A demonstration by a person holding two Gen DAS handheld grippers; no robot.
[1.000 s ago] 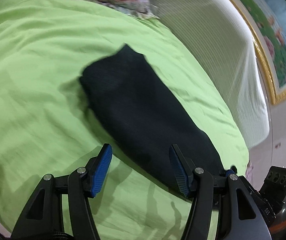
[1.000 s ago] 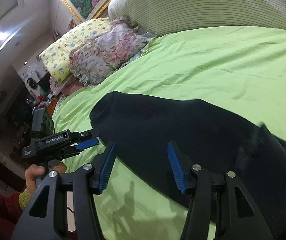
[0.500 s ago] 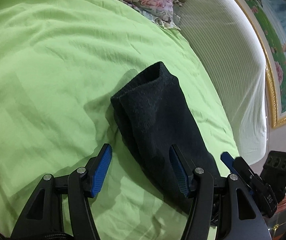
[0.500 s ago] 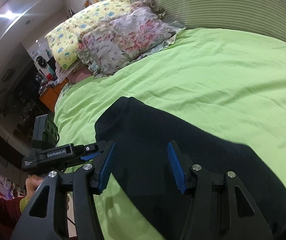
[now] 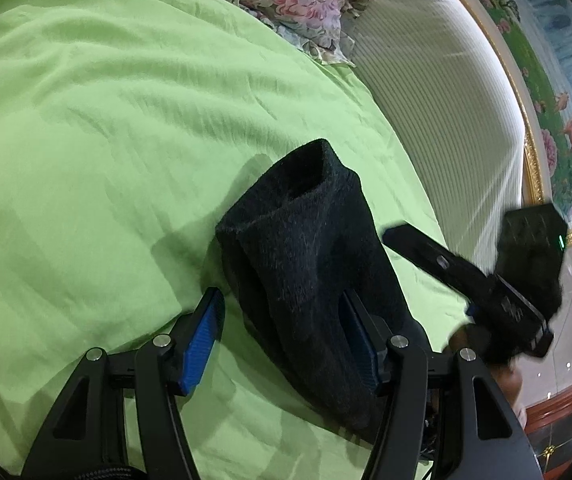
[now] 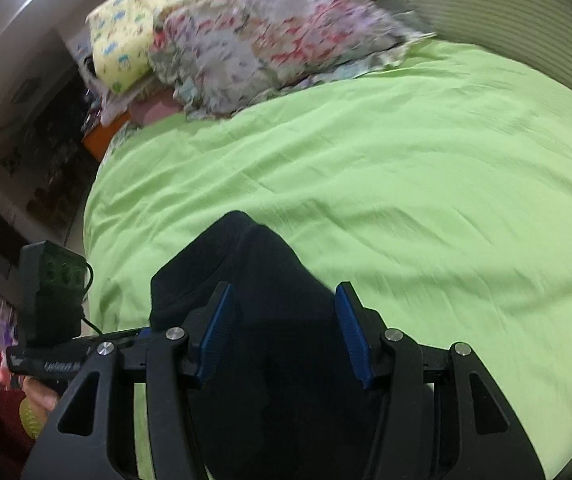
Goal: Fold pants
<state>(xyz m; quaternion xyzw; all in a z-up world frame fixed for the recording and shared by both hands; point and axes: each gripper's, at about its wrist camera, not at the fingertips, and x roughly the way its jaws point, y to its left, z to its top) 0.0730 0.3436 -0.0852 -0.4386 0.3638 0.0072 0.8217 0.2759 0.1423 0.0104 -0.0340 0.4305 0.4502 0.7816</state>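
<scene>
Black pants (image 5: 310, 264) lie bunched in a folded heap on the green bedsheet (image 5: 105, 140), one open end raised. My left gripper (image 5: 281, 336) is open, its right finger against the heap's near side. In the right wrist view the pants (image 6: 269, 320) fill the gap of my open right gripper (image 6: 281, 332). The right gripper also shows in the left wrist view (image 5: 486, 280), at the pants' right. The left gripper shows in the right wrist view (image 6: 53, 344), at the pants' left.
Floral pillows (image 6: 269, 36) and a yellow pillow (image 6: 125, 28) lie at the head of the bed. A striped white headboard (image 5: 446, 100) and a framed painting (image 5: 546, 60) stand beside it. Dark furniture (image 6: 25, 160) lies beyond the bed's edge.
The pants went from a long flat strip to a shorter bunched heap. Both grippers moved in closer to it, staying open.
</scene>
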